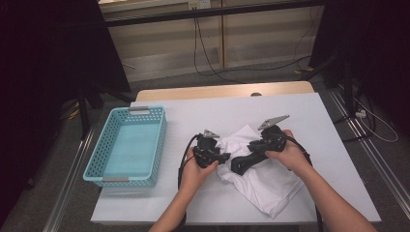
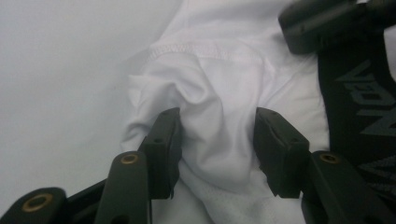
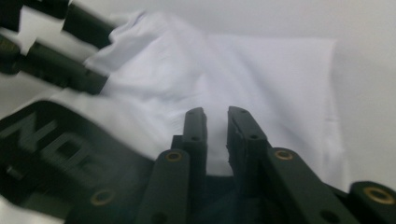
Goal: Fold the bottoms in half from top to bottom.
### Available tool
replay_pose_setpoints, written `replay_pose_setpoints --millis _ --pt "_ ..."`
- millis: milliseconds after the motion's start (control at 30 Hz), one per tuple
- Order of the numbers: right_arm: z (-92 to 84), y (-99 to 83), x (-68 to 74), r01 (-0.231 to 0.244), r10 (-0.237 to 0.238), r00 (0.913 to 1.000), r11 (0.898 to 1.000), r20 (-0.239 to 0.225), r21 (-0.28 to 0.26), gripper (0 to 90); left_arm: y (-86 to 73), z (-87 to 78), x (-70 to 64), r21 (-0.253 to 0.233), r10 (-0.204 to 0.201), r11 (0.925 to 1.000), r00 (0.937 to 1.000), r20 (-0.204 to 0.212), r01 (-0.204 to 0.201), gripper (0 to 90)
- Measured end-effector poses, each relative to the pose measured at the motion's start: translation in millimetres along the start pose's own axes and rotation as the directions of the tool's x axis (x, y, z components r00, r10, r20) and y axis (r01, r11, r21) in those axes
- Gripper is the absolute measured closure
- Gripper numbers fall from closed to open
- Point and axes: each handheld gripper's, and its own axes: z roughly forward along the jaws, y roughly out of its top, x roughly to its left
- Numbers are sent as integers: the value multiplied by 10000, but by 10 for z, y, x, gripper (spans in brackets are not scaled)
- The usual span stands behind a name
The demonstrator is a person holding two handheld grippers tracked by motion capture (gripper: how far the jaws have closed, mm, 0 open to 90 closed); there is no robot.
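Item: white garment [image 1: 251, 169], crumpled, with a black printed panel; lies on the white table [image 1: 203, 111] near its front edge, right of centre, one corner trailing toward the front right corner

Container: turquoise basket [image 1: 99, 162], standing empty at the left edge of the table, well apart from the garment

Left tongs [image 2: 217, 140]: half apart, straddling a raised fold of cloth beside a stitched hem [image 2: 205, 51]; the pads touch the sides of the fold, but whether they truly pinch it cannot be told

Right tongs [image 3: 215, 135]: nearly together, a narrow gap between them, low over the garment; no cloth seen caught in the gap, so they appear to hold nothing

Risks, as judged:
- the left fold is loose and thick; if the tongs lift before they clamp, the cloth would likely slide out and slump back
- the right tongs, closing on flat fabric, may catch only the top layer or none, so one side would hang and drag
- both tongs work close together; the trailing cables could snag the cloth
- a lift by one side alone would bunch the garment rather than spread it
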Motion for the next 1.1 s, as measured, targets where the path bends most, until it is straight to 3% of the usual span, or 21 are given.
replay_pose_setpoints --millis 233,400,600,700,800,933,1033,1100 --pt "90 140 -198 -843 914 9891 9943 1156 -651 588 -40 -13 27 213 -182 9996 9997 152 178 564" --pt "193 204 -310 -1188 1292 9779 9904 1645 -714 546 -3 -129 119 -51 -514 9987 9985 -163 513 444" --pt "308 143 -379 -1572 1577 9739 9874 1630 -165 509 32 -254 336 -783 -1233 9901 9879 -938 1161 274" --pt "311 128 -392 -1684 1703 9728 9854 1568 -254 510 45 -233 401 -925 -1299 9885 9852 -1114 1199 258" --pt "314 134 -378 -1364 1361 9763 9906 1684 -100 516 69 -157 426 -803 -1246 9900 9854 -1156 1158 227" --pt "305 124 -378 -1446 1446 9764 9894 1604 -120 584 78 -22 431 -598 -1217 9915 9867 -1075 1158 225" --pt "295 106 -375 -1457 1465 9794 9892 1389 -162 645 77 45 404 -303 -1057 9942 9898 -950 1033 250" --pt "289 89 -372 -1513 1532 9791 9882 1339 -247 667 72 64 395 -172 -1071 9942 9906 -847 1060 313"
